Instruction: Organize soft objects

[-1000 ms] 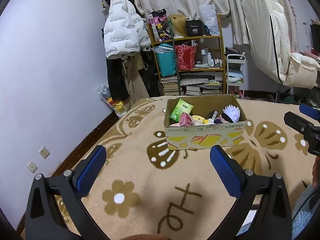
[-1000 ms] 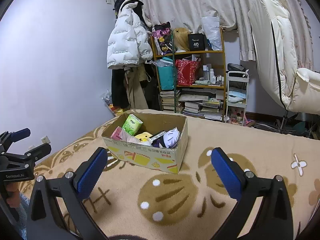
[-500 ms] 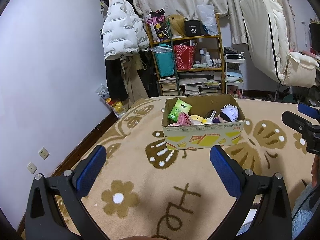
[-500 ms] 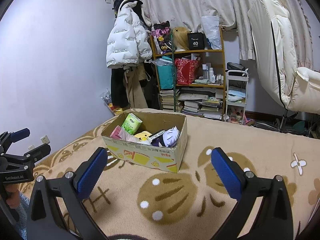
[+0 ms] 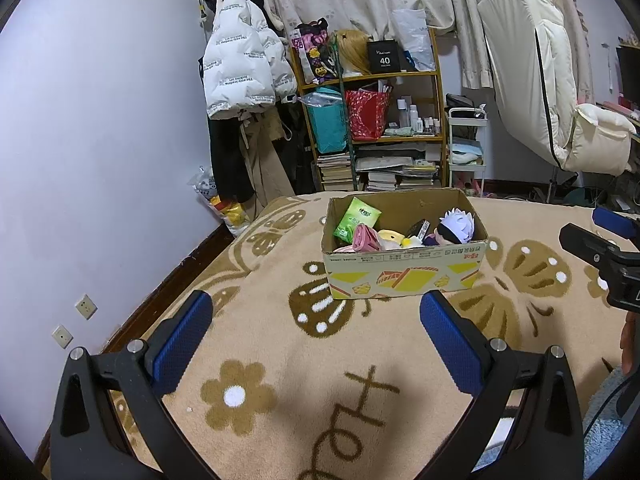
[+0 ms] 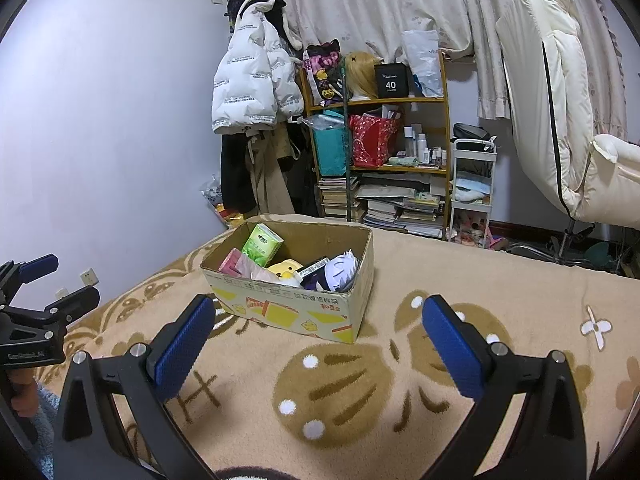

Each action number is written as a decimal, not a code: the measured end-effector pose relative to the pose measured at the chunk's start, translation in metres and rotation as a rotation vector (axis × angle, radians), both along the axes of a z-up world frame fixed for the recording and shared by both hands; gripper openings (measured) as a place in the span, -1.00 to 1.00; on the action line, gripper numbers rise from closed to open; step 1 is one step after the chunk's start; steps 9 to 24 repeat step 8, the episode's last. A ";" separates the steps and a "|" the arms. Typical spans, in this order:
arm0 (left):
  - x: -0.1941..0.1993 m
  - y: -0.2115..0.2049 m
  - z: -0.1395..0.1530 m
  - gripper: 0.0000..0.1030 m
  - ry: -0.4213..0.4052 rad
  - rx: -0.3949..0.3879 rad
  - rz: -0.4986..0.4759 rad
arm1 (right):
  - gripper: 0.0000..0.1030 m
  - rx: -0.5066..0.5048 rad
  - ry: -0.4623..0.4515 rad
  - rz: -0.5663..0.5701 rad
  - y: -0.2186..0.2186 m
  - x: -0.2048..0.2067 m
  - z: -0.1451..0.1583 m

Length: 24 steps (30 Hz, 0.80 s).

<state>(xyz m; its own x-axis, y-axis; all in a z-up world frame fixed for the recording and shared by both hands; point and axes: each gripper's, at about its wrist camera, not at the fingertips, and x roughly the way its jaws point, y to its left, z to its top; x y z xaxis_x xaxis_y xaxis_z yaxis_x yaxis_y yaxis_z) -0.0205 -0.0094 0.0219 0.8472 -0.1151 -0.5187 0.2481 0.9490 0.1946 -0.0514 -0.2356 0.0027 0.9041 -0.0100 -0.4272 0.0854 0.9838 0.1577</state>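
Beige blanket with brown butterfly and flower pattern [image 5: 280, 344] covers the bed. Open cardboard box with yellow printed front [image 5: 404, 276] sits on it, ahead of both grippers. Inside, leaning at the box's left end: green tissue pack [image 5: 357, 217]; beside it a pink soft pouch [image 5: 366, 239], a yellow plush toy [image 6: 285, 270], and at the right end a white-haired plush doll [image 5: 457, 226]. Left gripper [image 5: 316, 340]: jaws spread wide, holding nothing. Right gripper [image 6: 316, 342]: jaws likewise spread, holding nothing, above the blanket.
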 end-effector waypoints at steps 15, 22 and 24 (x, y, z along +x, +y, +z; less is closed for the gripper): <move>0.000 0.001 0.000 0.99 0.002 0.001 -0.001 | 1.00 -0.001 0.001 0.002 -0.001 0.000 -0.001; 0.000 0.001 0.000 0.99 0.002 0.001 -0.001 | 1.00 -0.001 0.001 0.002 -0.001 0.000 -0.001; 0.000 0.001 0.000 0.99 0.002 0.001 -0.001 | 1.00 -0.001 0.001 0.002 -0.001 0.000 -0.001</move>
